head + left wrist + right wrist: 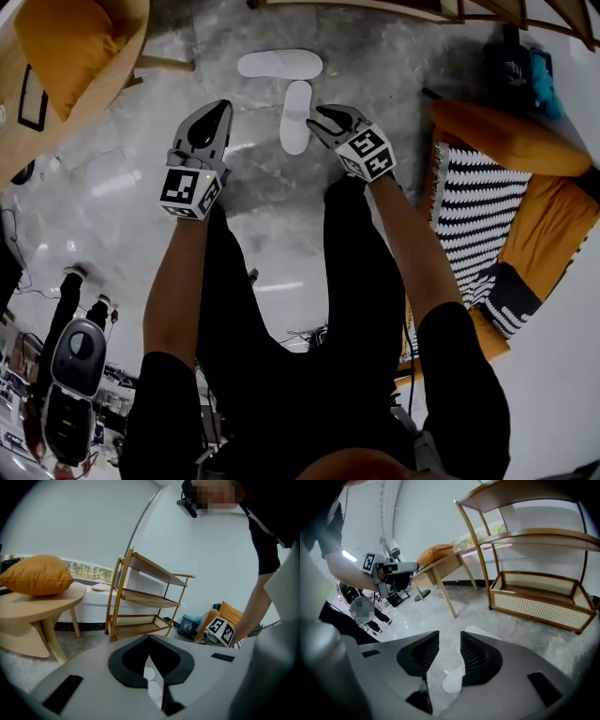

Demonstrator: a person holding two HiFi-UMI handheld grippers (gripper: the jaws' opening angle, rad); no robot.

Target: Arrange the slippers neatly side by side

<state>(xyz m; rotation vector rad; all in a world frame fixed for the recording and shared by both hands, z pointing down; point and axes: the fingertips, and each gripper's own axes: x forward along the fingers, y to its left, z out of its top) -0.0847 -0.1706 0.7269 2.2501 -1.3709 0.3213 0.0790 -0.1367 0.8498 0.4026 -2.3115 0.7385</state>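
Observation:
Two white slippers lie on the grey floor in the head view. One slipper (279, 64) lies crosswise; the other slipper (296, 116) points away from me, its toe near the first one's side. My right gripper (319, 122) is just right of the lengthwise slipper and open. In the right gripper view the right gripper (449, 637) has a clear gap between its pads, with the slipper (452, 681) on the floor below, untouched. My left gripper (223, 103) hangs left of the slippers, shut and empty; in its own view the left gripper (149, 637) has its tips together.
A round wooden table (103, 80) with an orange cushion (37, 576) stands at the far left. A wooden shelf rack (539, 597) stands beyond the slippers. Orange cushions and a striped blanket (478, 206) lie at the right. A dark device (70, 375) stands at the lower left.

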